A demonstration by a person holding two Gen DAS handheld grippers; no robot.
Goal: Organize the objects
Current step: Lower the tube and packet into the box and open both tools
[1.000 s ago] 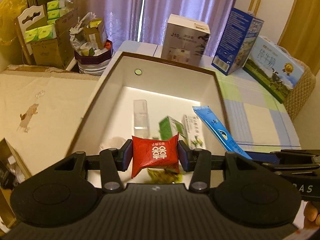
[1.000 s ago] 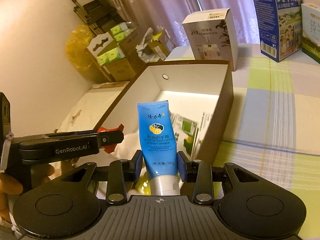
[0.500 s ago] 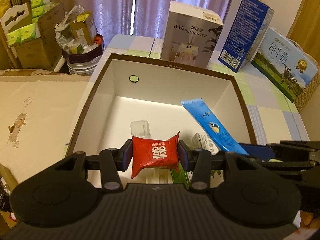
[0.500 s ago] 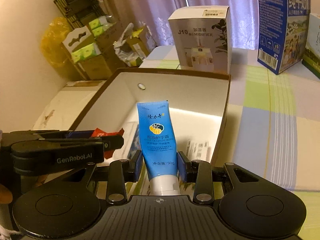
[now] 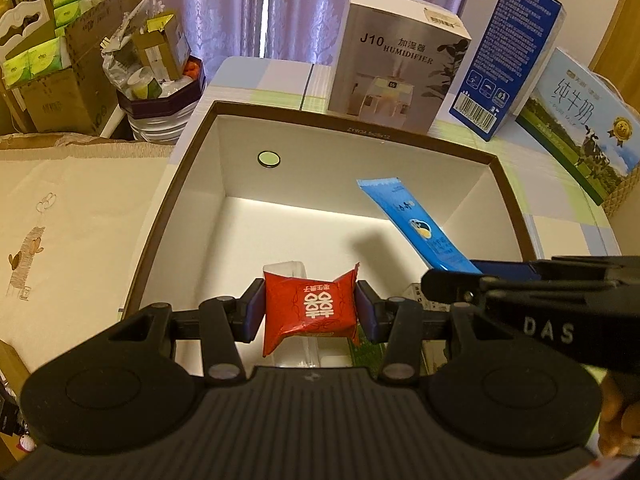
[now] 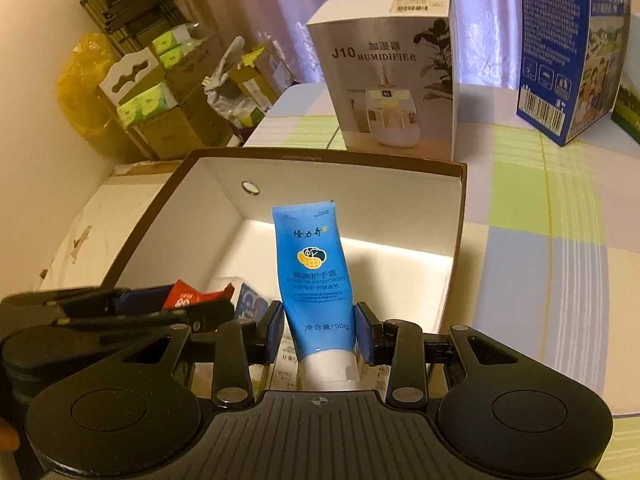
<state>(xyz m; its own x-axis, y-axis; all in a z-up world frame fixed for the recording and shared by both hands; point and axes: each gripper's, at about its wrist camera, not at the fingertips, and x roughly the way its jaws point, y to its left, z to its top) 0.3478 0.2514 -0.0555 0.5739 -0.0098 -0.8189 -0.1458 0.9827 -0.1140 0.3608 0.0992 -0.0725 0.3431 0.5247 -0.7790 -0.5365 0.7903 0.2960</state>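
My left gripper [image 5: 310, 312] is shut on a red candy packet [image 5: 310, 310] and holds it over the near part of an open brown box with white inside [image 5: 348, 132]. My right gripper [image 6: 320, 330] is shut on a blue hand cream tube [image 6: 314, 272], also over the box [image 6: 460, 208]. The tube [image 5: 416, 224] and right gripper show at the right of the left wrist view. The packet [image 6: 192, 296] and left gripper show at the left of the right wrist view. A clear plastic piece [image 5: 294, 270] and small green and white cartons lie in the box, mostly hidden.
A humidifier box [image 5: 396, 56], a blue carton [image 5: 508, 56] and a milk carton [image 5: 580, 120] stand behind the box on the checked tablecloth [image 6: 560, 220]. Cardboard boxes with tissue packs [image 5: 48, 60] and a cluttered bin [image 5: 160, 92] stand off to the left.
Both grippers have moved forward over the box with their loads still held. The box's far wall and the cartons behind it look closer.
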